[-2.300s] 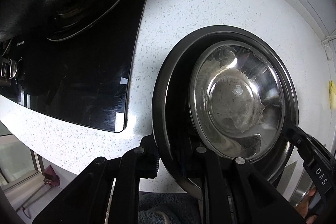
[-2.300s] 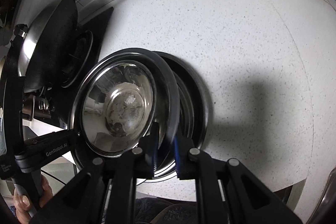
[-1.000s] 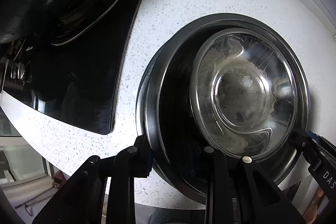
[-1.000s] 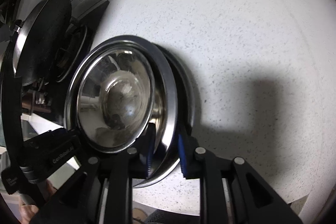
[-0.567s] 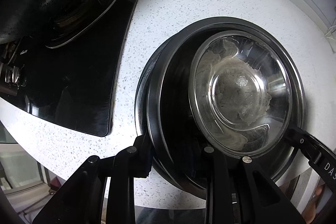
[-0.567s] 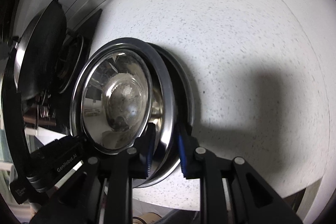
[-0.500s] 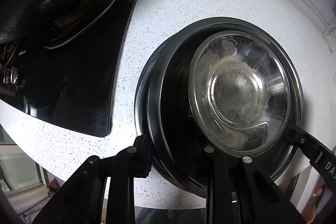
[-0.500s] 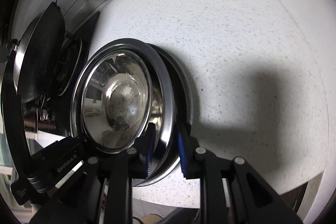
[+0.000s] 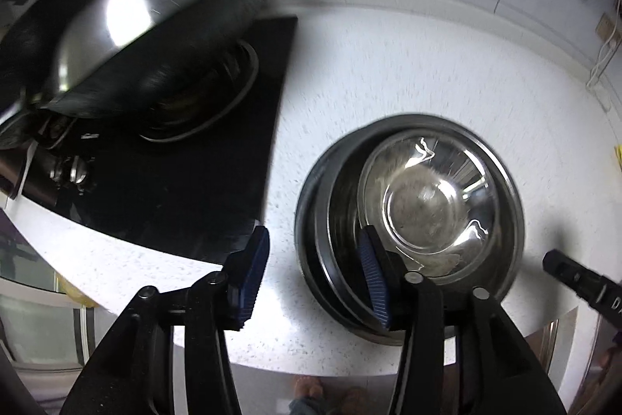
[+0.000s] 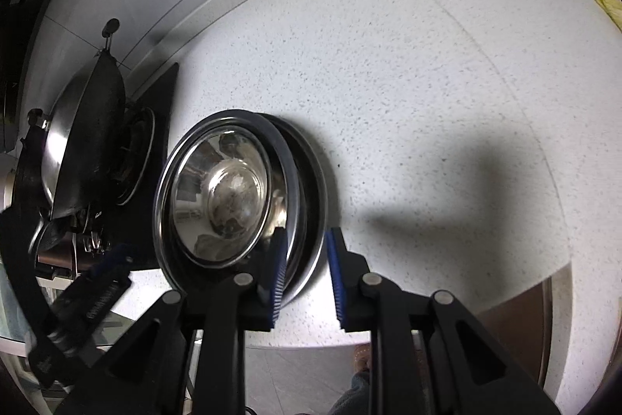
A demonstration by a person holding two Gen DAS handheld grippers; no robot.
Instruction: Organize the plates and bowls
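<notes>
**Both grippers off the stacked bowls**

The left gripper [image 9: 315,273] points steeply down, its jaws opening, blue pads apart with nothing pressed between them. The right gripper [image 10: 305,269] tilts down likewise, jaws narrowly parted and released beside the rim. The steel bowl [image 9: 429,207] sits nested in larger plates [image 10: 311,205] on the speckled counter [image 10: 408,84], beside the black hob [image 9: 186,197]

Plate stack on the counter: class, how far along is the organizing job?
Done: the steel bowl sits nested in the plate stack on the counter. In hand: nothing gripped; the left gripper jaws are opening, the stack's rim between them unpressed; the right gripper pads stand apart. Left: perhaps moving the stack to storage.
</notes>
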